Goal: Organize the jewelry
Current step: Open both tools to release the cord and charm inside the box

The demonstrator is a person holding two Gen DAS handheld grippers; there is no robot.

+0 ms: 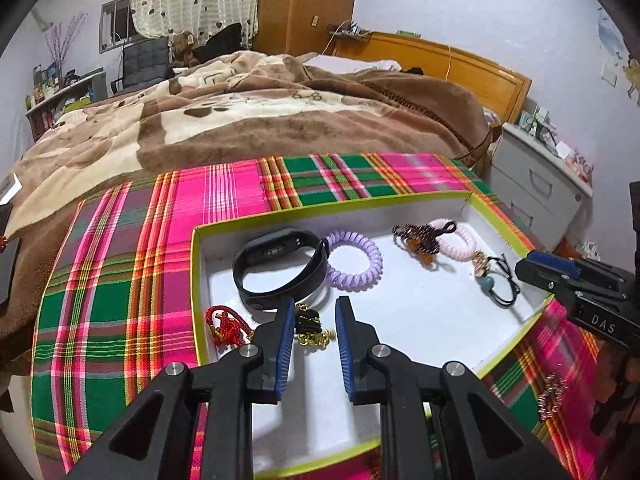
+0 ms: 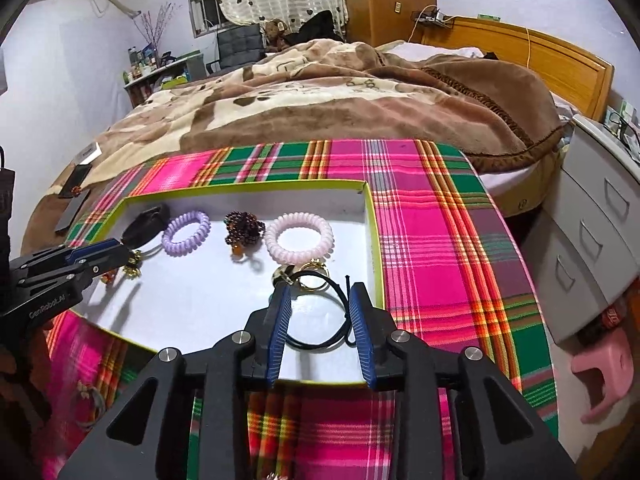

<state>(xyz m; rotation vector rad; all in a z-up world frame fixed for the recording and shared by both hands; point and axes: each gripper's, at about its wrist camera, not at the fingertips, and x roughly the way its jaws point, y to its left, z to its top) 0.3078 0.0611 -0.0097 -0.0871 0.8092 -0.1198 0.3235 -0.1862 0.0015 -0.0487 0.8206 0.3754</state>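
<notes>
A white box with a yellow-green rim [image 1: 420, 312] [image 2: 372, 216] lies on a plaid cloth. In it are a black wristband [image 1: 280, 268], a purple coil hair tie [image 1: 354, 260] [image 2: 186, 233], a dark bead bracelet [image 1: 416, 236] [image 2: 244, 228], a pink coil tie [image 1: 460, 240] [image 2: 299, 238], a black cord tie with a teal bead [image 1: 498, 284] [image 2: 320, 312], a red knotted cord [image 1: 224, 326] and a gold-black piece [image 1: 312, 326]. My left gripper [image 1: 314, 310] is open over the gold-black piece. My right gripper [image 2: 320, 294] is open over the black cord tie.
A beaded bracelet [image 1: 552, 394] lies on the plaid cloth [image 1: 120, 280] outside the box, at its near side. A bed with a brown blanket [image 1: 280, 112] lies behind. A white drawer unit [image 2: 600, 220] stands to the right, with a pink stool [image 2: 600, 372] beside it.
</notes>
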